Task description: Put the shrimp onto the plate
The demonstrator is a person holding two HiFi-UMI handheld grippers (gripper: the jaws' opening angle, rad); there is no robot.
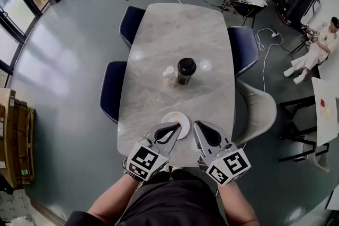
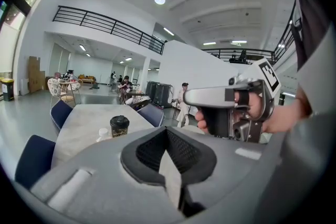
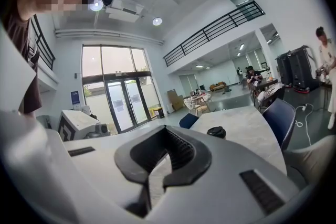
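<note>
A small white plate (image 1: 183,130) lies near the front edge of the marble table (image 1: 175,39). A tiny orange speck (image 1: 177,123) shows on the plate by my left gripper's tip; I cannot tell whether it is the shrimp. My left gripper (image 1: 176,125) hovers over the plate's left half with its jaws shut. Just right of the plate, my right gripper (image 1: 196,124) is shut too. In the left gripper view (image 2: 167,131) and the right gripper view (image 3: 167,129), nothing shows between the jaws.
A black-lidded coffee cup (image 1: 186,70) and a pale bottle (image 1: 170,75) stand together mid-table. Dark blue chairs (image 1: 112,87) flank the table, with a beige one (image 1: 259,106) at the right. The right gripper in a hand (image 2: 236,107) shows in the left gripper view.
</note>
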